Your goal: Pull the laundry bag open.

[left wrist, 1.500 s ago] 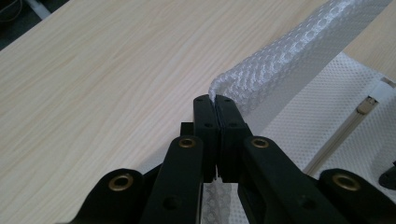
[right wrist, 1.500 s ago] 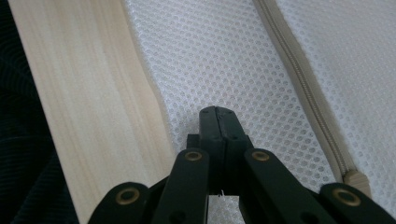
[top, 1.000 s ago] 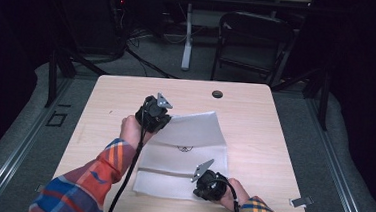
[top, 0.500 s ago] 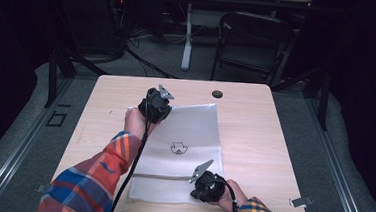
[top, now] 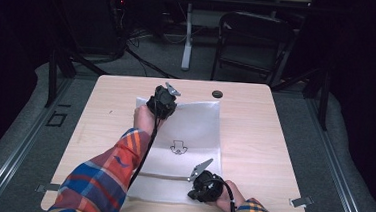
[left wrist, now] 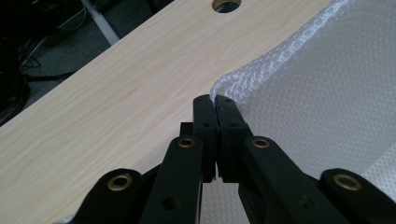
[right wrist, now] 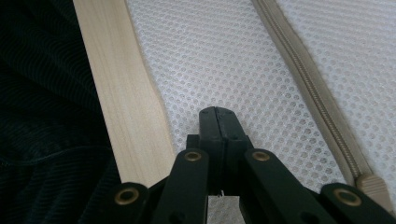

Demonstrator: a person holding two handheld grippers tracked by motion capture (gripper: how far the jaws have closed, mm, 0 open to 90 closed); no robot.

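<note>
A white mesh bag (top: 189, 126) with a small dark print (top: 177, 147) lies spread lengthwise on the wooden table (top: 263, 141). My left gripper (top: 167, 95) is at the bag's far edge, shut on the mesh there; the mesh edge (left wrist: 261, 74) curls up right beside the left gripper (left wrist: 215, 100). My right gripper (top: 191, 190) is near the bag's near end, shut with its tips in the mesh bag (right wrist: 224, 60). The right gripper (right wrist: 217, 111) lies between the table's front edge (right wrist: 126, 116) and the beige zipper (right wrist: 303, 93), whose pull (right wrist: 371, 184) is at the lower right.
A round cable hole (top: 217, 93) sits in the table just beyond the bag's far right corner. Bare wood lies left and right of the bag. Behind the table stand a dark chair (top: 250, 40) and cables on the floor. A metal clip (top: 300, 201) sits at the table's near right edge.
My left gripper has moved away toward the table's far edge, drawing the folded-over half of the bag with it, so the bag now lies unfolded and long. The right gripper has stayed put.
</note>
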